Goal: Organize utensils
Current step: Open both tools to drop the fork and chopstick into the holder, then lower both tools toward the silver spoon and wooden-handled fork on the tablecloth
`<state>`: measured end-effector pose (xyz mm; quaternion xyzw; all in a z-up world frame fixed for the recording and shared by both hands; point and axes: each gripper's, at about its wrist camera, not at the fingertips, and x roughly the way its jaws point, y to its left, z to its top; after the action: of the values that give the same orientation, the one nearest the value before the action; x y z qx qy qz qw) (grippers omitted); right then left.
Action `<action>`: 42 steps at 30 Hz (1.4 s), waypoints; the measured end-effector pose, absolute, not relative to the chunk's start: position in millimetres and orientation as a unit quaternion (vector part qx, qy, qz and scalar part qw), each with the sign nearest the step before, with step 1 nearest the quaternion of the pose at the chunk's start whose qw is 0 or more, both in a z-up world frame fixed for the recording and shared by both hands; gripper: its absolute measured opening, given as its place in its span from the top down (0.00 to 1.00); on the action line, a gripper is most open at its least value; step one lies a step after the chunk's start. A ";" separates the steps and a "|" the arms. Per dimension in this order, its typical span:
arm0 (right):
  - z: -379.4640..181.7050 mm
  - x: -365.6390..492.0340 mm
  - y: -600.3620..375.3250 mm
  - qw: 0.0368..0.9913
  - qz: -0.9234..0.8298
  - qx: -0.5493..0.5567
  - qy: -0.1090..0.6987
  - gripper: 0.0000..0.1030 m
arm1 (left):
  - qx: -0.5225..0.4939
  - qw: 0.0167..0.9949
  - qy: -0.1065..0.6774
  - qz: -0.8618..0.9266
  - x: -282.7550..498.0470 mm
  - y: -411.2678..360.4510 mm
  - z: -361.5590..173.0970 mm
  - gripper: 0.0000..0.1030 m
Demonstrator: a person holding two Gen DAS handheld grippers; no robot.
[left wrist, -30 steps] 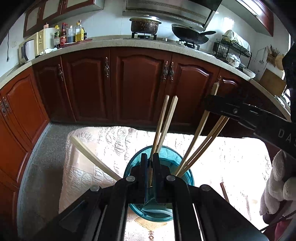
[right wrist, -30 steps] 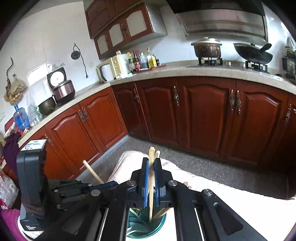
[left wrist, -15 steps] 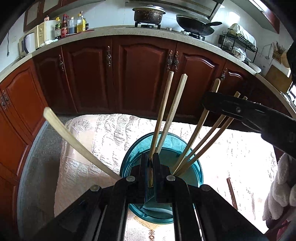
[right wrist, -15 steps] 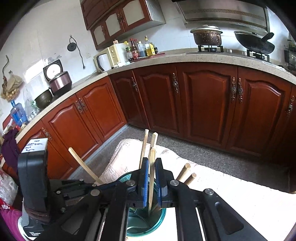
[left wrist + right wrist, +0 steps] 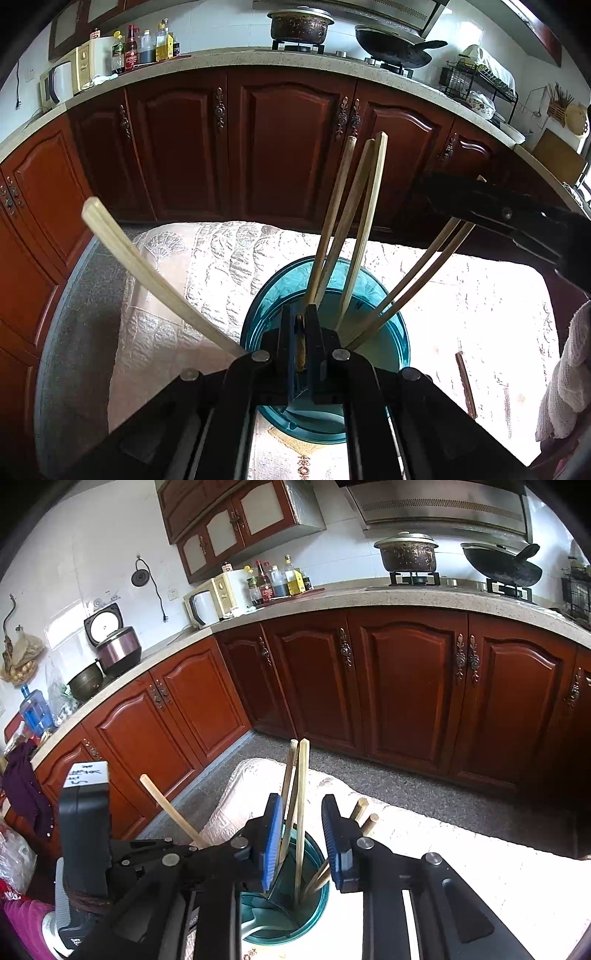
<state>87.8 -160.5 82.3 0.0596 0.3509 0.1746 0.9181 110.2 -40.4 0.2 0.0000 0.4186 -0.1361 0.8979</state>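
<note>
A teal see-through cup [image 5: 384, 317] stands on a pale patterned cloth [image 5: 207, 266] and holds several wooden chopsticks [image 5: 364, 229] that fan out of it. My left gripper [image 5: 303, 332] is shut on one chopstick [image 5: 301, 343] at the cup's near rim. My right gripper [image 5: 302, 840] is open above the cup [image 5: 317, 897], its blue-padded fingers [image 5: 272, 834] either side of an upright chopstick [image 5: 301, 812] that stands free in the cup. The right gripper also shows in the left wrist view [image 5: 498, 218] at the right.
A dark brown chopstick [image 5: 466, 384] lies on the cloth right of the cup. Red-brown cabinets [image 5: 280, 147] under a counter with stove, pot and wok curve behind. A white-gloved hand [image 5: 565, 376] is at the right edge. Grey floor [image 5: 74, 332] lies left.
My right gripper has opened and let go of its chopstick, which now stands in the cup. The left gripper has stayed shut on its chopstick while its view has drawn closer.
</note>
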 end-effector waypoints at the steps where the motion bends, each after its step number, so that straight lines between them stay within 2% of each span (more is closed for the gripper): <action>1: 82.8 87.0 -160.9 0.918 0.174 0.060 0.350 0.75 | 0.000 0.898 0.418 -0.136 109.9 -40.5 0.3 0.95; 13: 93.8 71.7 -165.9 0.923 0.173 0.061 0.338 0.68 | -0.004 0.899 0.420 -0.129 107.8 -40.0 3.2 0.93; 18: 95.5 67.0 -170.5 0.924 0.170 0.067 0.337 0.65 | -0.017 0.899 0.417 -0.132 103.5 -37.8 7.1 0.59; 23: 96.0 63.0 -171.4 0.923 0.167 0.068 0.339 0.56 | -0.014 0.904 0.407 -0.132 96.8 -39.5 14.9 0.56; 28: 98.8 55.6 -173.7 0.925 0.164 0.064 0.336 0.55 | -0.019 0.907 0.398 -0.135 89.0 -39.5 24.8 0.54; 33: 101.1 42.7 -181.4 0.928 0.154 0.066 0.332 0.52 | -0.021 0.911 0.389 -0.134 76.8 -37.1 31.8 0.44; 38: 98.4 29.3 -192.1 0.930 0.138 0.061 0.336 0.50 | -0.021 0.915 0.380 -0.136 63.2 -38.7 39.5 0.42; 42: 94.1 15.0 -204.3 0.930 0.122 0.065 0.341 0.47 | -0.019 0.916 0.373 -0.143 49.5 -45.4 45.5 0.36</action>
<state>15.0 -204.3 94.1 0.0650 0.3405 0.1220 0.9300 49.5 -45.4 45.5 -0.0191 0.3732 -0.1429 0.9165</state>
